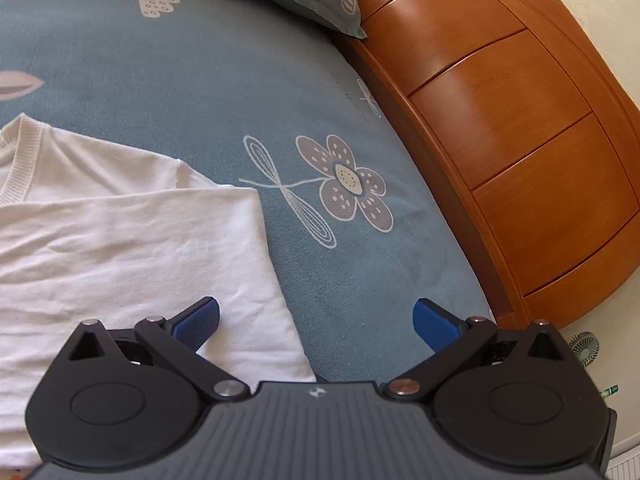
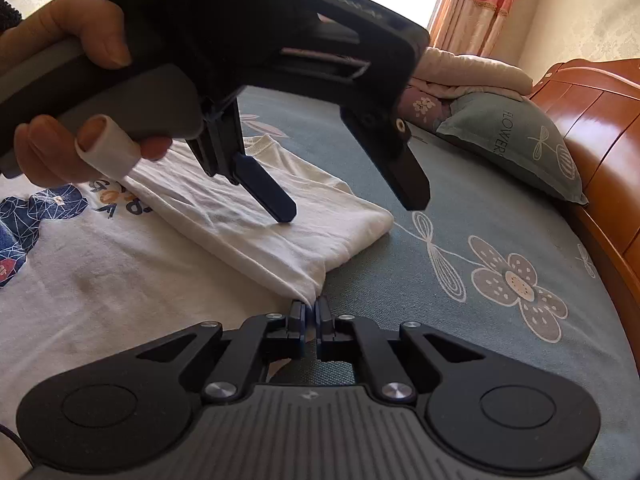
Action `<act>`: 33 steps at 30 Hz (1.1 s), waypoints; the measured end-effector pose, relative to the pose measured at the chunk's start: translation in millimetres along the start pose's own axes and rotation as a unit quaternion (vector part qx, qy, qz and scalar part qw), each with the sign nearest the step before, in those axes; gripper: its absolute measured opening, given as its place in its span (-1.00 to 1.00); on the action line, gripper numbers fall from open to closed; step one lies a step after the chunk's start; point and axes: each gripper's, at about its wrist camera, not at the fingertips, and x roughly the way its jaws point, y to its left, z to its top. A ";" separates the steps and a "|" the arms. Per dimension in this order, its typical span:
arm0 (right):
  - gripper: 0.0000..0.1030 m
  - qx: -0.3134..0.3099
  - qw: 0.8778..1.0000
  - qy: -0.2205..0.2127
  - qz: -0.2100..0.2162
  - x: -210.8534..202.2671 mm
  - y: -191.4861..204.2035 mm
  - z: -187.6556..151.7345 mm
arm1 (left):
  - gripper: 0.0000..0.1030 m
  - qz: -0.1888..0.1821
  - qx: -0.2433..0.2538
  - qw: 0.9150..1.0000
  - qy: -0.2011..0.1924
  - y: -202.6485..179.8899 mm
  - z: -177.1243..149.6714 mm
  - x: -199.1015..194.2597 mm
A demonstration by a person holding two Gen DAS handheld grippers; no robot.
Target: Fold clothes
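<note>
A white T-shirt (image 1: 120,240) lies on the bed, its ribbed collar (image 1: 24,160) at the left and one side folded over the body. My left gripper (image 1: 316,324) hangs open above the folded edge, nothing between its blue pads. In the right wrist view the same shirt (image 2: 260,232) shows a printed front (image 2: 36,220) at the left. My right gripper (image 2: 311,310) is shut on a corner of the folded flap. The left gripper (image 2: 352,206) hovers open over the fold, held by a person's hand (image 2: 60,80).
The bed has a teal sheet with flower prints (image 1: 348,180). A wooden headboard (image 1: 520,140) curves along the right. A teal pillow (image 2: 520,144) and a bundled blanket (image 2: 468,72) lie near it. A small fan (image 1: 584,348) sits on the floor.
</note>
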 end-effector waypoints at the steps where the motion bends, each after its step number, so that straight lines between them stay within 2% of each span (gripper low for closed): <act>1: -0.88 0.003 1.000 0.001 0.003 -1.2 -0.5 0.1 | 0.99 -0.005 -0.004 1.000 -0.010 1.8 0.7 5.7; 9: -0.88 0.022 1.000 -0.001 0.021 -14.6 -9.4 3.2 | 0.99 0.001 -0.003 1.000 -0.030 2.3 24.0 35.7; 13: -0.79 0.053 0.997 -0.043 0.041 -27.4 -19.1 16.5 | 0.99 0.002 0.003 1.000 -0.030 -5.8 31.6 12.9; 17: -0.79 0.074 0.995 -0.052 0.046 -12.2 -17.4 29.2 | 0.99 -0.006 0.019 0.999 -0.034 -13.6 38.5 -16.3; 19: -0.79 0.084 0.994 -0.042 0.053 4.3 -11.7 35.1 | 0.99 0.000 0.027 0.999 -0.025 -15.3 40.4 -20.4; 21: -0.79 0.086 0.995 -0.011 0.045 21.2 -6.4 34.8 | 0.99 0.012 0.035 0.999 -0.019 -15.5 40.0 -18.2; 23: -0.80 0.089 0.995 0.017 0.039 32.3 -7.1 24.8 | 0.99 0.009 0.028 1.000 -0.010 -9.7 39.1 -10.9; 28: -0.82 0.121 0.991 0.017 0.060 26.3 -20.6 4.2 | 0.99 0.001 -0.001 1.000 0.009 8.3 35.2 28.0; 31: -0.82 0.129 0.990 0.019 0.062 25.7 -21.2 2.2 | 0.99 -0.012 0.013 1.000 -0.008 8.0 36.7 40.9; 33: -0.82 0.129 0.989 0.020 0.062 26.2 -21.4 2.2 | 0.99 -0.019 0.004 1.000 -0.010 7.4 44.0 49.8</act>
